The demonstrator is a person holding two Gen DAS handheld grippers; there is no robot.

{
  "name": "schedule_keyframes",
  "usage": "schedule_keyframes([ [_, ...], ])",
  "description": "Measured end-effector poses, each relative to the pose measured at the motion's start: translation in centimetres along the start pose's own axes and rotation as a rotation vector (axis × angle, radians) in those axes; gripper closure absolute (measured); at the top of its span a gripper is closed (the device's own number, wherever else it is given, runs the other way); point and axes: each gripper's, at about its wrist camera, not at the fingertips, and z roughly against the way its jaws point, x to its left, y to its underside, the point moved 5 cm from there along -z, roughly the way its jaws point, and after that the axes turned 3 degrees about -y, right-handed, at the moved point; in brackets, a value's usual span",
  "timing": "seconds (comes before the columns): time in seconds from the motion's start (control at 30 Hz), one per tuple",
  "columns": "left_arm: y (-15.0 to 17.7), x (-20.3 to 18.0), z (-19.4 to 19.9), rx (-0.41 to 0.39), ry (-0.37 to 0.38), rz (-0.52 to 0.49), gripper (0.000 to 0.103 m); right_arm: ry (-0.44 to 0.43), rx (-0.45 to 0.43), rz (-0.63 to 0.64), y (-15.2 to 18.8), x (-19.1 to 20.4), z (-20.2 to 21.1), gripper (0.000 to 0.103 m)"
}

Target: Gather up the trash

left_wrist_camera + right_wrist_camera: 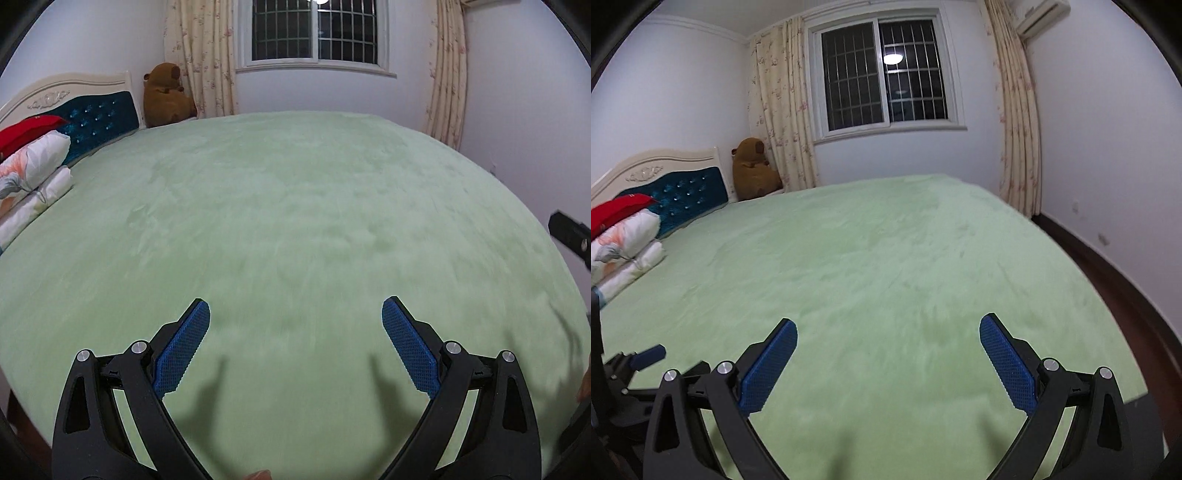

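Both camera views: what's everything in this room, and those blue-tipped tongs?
Bed cover: one, pale green, fills the middle.
Headboard: one, cream with teal padding, far left.
Pillows: white floral stack, red one on top, by headboard.
Plush toy: one, brown, corner beside headboard.
Window: one, barred, dark, back wall.
Curtains: two, cream floral, flanking window.
Air conditioner: one, white, upper right.
Trash: none visible.
Left gripper: blue-padded jaws open.
Right gripper: blue-padded jaws open.

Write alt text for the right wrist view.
The right hand-held gripper, blue pads wide open and holding nothing, hovers over a green bedspread with no trash visible. Stacked pillows and a brown plush toy sit by the headboard, under a dark barred window.
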Motion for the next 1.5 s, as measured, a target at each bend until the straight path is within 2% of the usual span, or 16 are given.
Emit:
schedule_keyframes([
  [0.17, -1.9, -0.6, -1.6, -0.029, -0.009, -0.006, 0.011, 0.034, -0.044, 0.029, -0.5, 0.1, -1.4, 0.005],
  [0.33, -3.3, -1.6, -2.5, -0.088, -0.033, -0.043, 0.011, 0.095, -0.088, -0.002, -0.7, -0.9, -2.2, 0.005],
  [0.53, -4.8, -2.3, -3.7, -0.127, -0.045, -0.056, 0.011, 0.136, -0.051, -0.066, 0.0, -2.6, -3.8, 0.005],
  [0.73, -4.4, -2.2, -4.2, -0.126, -0.053, -0.050, 0.011, 0.148, -0.061, -0.091, 0.4, -3.2, -3.6, 0.005],
  [1.1, -4.2, -1.4, -4.4, -0.115, -0.026, -0.003, 0.011, 0.171, -0.068, -0.023, 0.8, -1.9, -3.5, 0.005],
  [1.5, -4.0, -2.1, -4.1, -0.129, -0.011, -0.046, 0.011, 0.167, -0.074, -0.031, 0.9, -2.2, -3.4, 0.005],
])
